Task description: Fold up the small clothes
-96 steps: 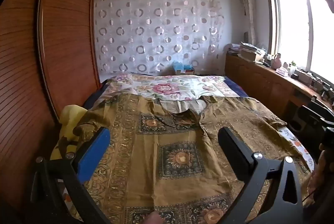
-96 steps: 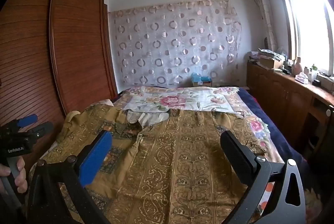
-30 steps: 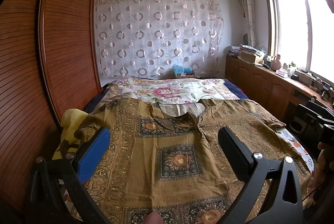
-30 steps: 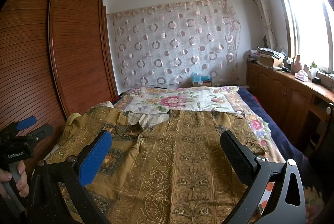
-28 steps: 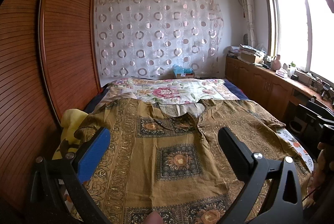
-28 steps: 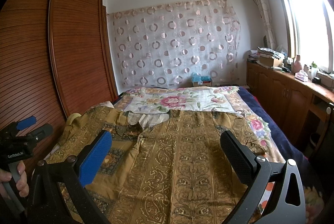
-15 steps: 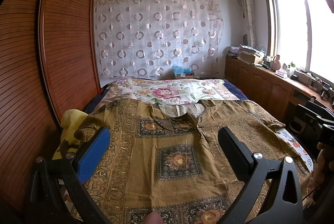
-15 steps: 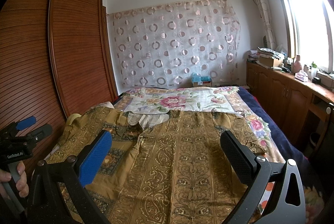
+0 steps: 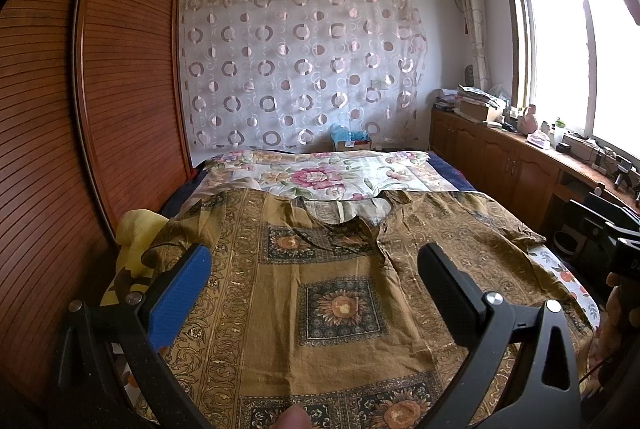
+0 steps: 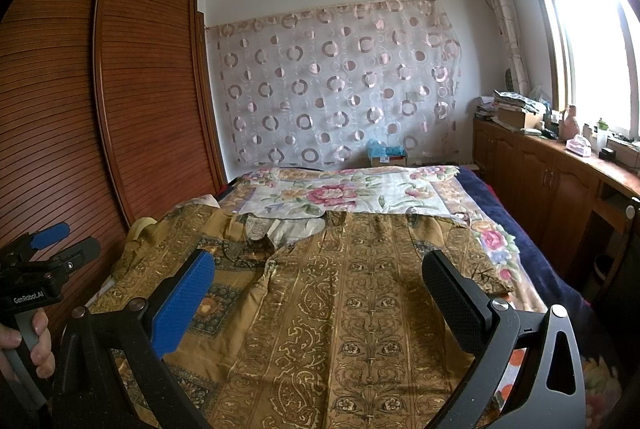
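A large olive-gold patterned shirt [image 9: 344, 289] lies spread flat on the bed, collar toward the far end, sleeves out to both sides. It also fills the right wrist view [image 10: 360, 301]. My left gripper [image 9: 312, 269] is open and empty, held above the shirt's middle. My right gripper [image 10: 318, 283] is open and empty, held above the shirt's right half. The left gripper's handle, held in a hand, shows at the left edge of the right wrist view [image 10: 36, 269].
A floral bedspread [image 9: 320, 175] covers the bed's far end. A yellow cloth [image 9: 136, 237] lies at the bed's left edge by the wooden wardrobe [image 9: 120, 89]. Low wooden cabinets [image 9: 512, 165] with clutter run under the window at right. A thumb tip [image 9: 294, 419] shows at bottom.
Both views have tilted up slightly and pulled back a little; the shirt lies unchanged and both grippers stay open.
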Tool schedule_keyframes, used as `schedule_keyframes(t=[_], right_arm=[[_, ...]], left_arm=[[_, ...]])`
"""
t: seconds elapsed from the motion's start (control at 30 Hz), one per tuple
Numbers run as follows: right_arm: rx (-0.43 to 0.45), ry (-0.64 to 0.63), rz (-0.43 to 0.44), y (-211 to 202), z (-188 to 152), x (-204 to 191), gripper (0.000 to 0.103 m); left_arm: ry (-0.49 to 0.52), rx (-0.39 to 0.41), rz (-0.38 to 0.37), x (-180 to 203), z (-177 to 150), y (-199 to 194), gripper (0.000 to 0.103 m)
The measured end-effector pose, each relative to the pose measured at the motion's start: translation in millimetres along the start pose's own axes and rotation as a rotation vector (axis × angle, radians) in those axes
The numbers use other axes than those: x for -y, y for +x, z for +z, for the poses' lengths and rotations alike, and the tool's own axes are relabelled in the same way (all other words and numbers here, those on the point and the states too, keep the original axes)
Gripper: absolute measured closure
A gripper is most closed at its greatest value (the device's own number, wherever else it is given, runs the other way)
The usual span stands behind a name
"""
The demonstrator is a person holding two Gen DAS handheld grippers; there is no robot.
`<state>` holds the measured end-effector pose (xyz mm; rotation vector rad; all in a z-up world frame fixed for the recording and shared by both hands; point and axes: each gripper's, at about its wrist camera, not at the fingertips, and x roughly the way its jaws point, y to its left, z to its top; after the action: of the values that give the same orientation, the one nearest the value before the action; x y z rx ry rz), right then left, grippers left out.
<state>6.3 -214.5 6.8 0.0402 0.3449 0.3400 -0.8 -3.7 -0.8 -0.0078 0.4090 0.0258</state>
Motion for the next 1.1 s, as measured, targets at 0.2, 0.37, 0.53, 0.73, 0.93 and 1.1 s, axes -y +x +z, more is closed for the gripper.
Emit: schedule_keyframes(t=[0.2, 0.37, 0.53, 0.73, 0.93, 1.1], right_arm=[[-0.017, -0.002, 0.011, 8.9, -1.6, 1.7, 0.000], [-0.040, -0.014, 0.033, 21.3, -2.0, -0.1, 0.000], [-0.075, -0.040, 0.075, 39.4, -4.7, -5.9, 0.000], [-0.124, -0.075, 0.121, 64.3, -7.1, -12.9, 0.000], [-0.172, -0.102, 0.159, 85.0, -6.8, -22.3, 0.000], [-0.227, -0.116, 0.204, 95.3, -9.5, -26.7, 0.000]], left_arm=[[-0.007, -0.022, 0.011, -0.3, 14.5, -7.3, 0.000], [-0.013, -0.046, 0.034, -15.3, 9.8, 2.2, 0.000], [-0.020, -0.091, 0.051, -36.4, -4.5, 20.9, 0.000], [0.005, -0.159, 0.085, -61.7, -17.5, 44.6, 0.000], [-0.010, -0.197, 0.081, -93.6, -25.8, 57.7, 0.000], [-0.026, -0.246, 0.062, -132.2, -30.6, 74.0, 0.000]])
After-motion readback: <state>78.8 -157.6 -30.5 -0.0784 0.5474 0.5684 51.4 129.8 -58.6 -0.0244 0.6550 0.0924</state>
